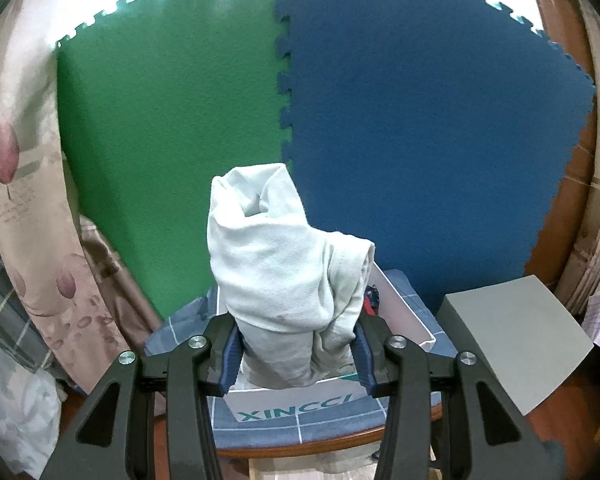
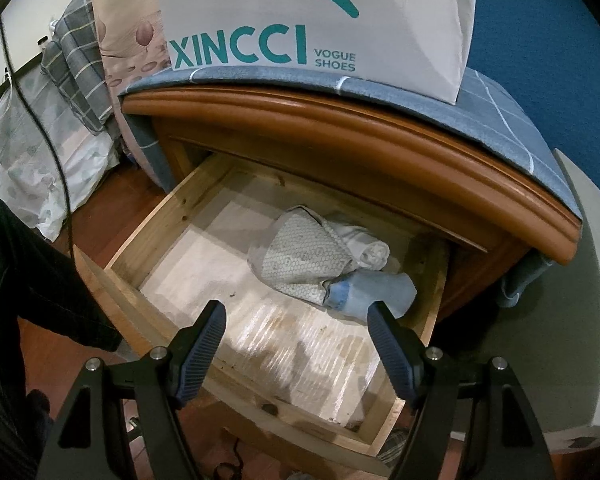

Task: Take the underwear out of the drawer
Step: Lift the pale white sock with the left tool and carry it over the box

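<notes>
Holding a bunched pale-grey garment (image 1: 288, 276) between its blue pads, the left gripper (image 1: 296, 354) keeps its jaws narrowed onto the cloth, which stands up in a crumpled column above them. It hangs over the open white shoebox (image 1: 400, 308) that sits on the blue checked cloth (image 1: 260, 426) covering the nightstand; my reading is that this piece of underwear is already out of the drawer and is being carried to the box as its drop-off place, which would explain why it is held high and clear, not resting on anything. The right gripper (image 2: 296, 336) hovers above the pulled-out wooden drawer (image 2: 148, 232), jaws spread wide with nothing between them. More folded pieces remain inside: a white honeycomb-print one (image 2: 300, 256), a plain white roll (image 2: 370, 250) behind it, and a light-blue one (image 2: 376, 288) in front, all clustered toward the drawer's back right corner and touching one another. The light-blue piece lies just beyond the right-hand pad, off to that side and not between the jaws, so the gripper would probably need to move forward and to the right before closing. A dark trouser leg (image 2: 24, 280) of the person shows at the left.
</notes>
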Tool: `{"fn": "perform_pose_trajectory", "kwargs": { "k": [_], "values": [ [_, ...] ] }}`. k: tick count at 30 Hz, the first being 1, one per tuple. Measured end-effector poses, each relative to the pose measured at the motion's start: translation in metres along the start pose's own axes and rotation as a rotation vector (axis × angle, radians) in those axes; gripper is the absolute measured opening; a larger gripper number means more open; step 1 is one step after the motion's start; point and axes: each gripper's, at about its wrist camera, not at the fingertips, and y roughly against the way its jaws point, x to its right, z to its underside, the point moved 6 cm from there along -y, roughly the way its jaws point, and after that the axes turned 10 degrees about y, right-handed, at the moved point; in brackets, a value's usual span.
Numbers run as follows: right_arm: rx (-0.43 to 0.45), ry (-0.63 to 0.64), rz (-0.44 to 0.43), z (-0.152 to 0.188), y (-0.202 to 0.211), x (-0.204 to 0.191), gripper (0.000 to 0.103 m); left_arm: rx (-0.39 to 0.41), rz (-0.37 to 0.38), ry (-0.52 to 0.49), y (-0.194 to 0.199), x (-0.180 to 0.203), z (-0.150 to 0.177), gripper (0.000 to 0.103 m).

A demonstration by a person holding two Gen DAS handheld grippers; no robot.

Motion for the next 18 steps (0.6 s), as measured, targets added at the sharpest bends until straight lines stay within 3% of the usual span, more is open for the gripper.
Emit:
{"fn": "perform_pose_trajectory", "kwargs": {
  "k": [18],
  "values": [
    [-0.008,0.001,-0.027,-0.001,-0.004,-0.004,0.075,-0.148,-0.074,0.036,-0.104,-0.013,-0.005,0.042]
  ]
}}
